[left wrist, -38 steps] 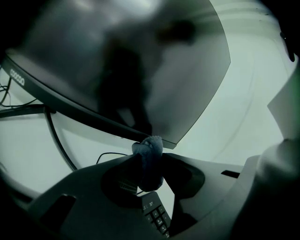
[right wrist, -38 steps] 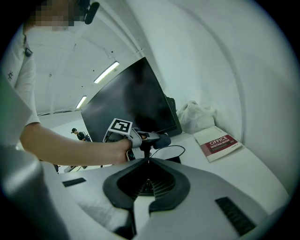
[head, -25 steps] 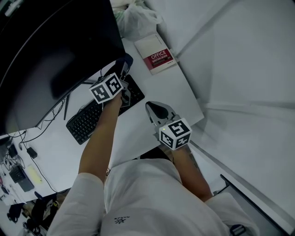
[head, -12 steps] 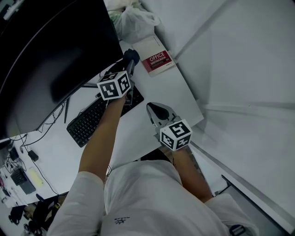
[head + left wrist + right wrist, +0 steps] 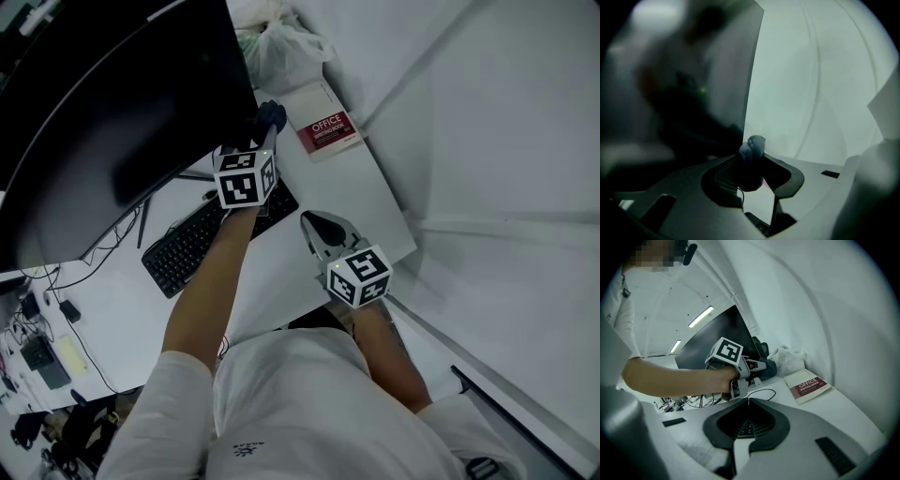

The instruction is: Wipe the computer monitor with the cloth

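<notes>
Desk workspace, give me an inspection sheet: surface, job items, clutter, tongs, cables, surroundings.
Surface: white desk, no spills seen.
Job's things: black computer monitor, screen dark; dark blue cloth, bunched, by the monitor's right edge, contact unclear.
Clutter: black keyboard below the monitor; red and white office notebook; white plastic bag at the back corner.
Tongs: left tongs shut on the cloth; right tongs shut, empty, over the desk's near edge.
Cables: black cables left of the keyboard.
Surroundings: white partition wall; small devices lower left.
</notes>
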The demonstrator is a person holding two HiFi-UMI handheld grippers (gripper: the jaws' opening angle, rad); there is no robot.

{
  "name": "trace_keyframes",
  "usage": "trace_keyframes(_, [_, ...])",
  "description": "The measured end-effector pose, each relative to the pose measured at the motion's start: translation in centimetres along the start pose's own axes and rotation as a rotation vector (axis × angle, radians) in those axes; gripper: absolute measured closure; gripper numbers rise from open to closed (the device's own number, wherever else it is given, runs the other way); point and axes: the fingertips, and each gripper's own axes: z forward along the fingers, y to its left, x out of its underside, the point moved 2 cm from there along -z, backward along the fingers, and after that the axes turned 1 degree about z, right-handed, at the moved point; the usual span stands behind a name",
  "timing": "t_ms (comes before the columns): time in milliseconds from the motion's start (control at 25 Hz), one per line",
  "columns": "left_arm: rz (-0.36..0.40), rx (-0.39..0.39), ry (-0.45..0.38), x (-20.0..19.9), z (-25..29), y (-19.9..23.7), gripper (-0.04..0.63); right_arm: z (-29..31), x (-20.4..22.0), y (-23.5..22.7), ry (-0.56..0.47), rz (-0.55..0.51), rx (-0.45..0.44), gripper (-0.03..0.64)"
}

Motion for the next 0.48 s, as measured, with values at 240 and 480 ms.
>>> trace_keyframes(240, [0.017,0.003,-0.044,-2.2,-1.7,0.2,0.463,0.0,-0.4,0.9,-0.010,-0.007,-0.011,0.597])
trace_keyframes(480, [0.024,0.004,-0.114,-5.4,-3.2,-0.3,0.463,0.1,-1.2,1.8,-0.032,-0.016,-0.024,0.597])
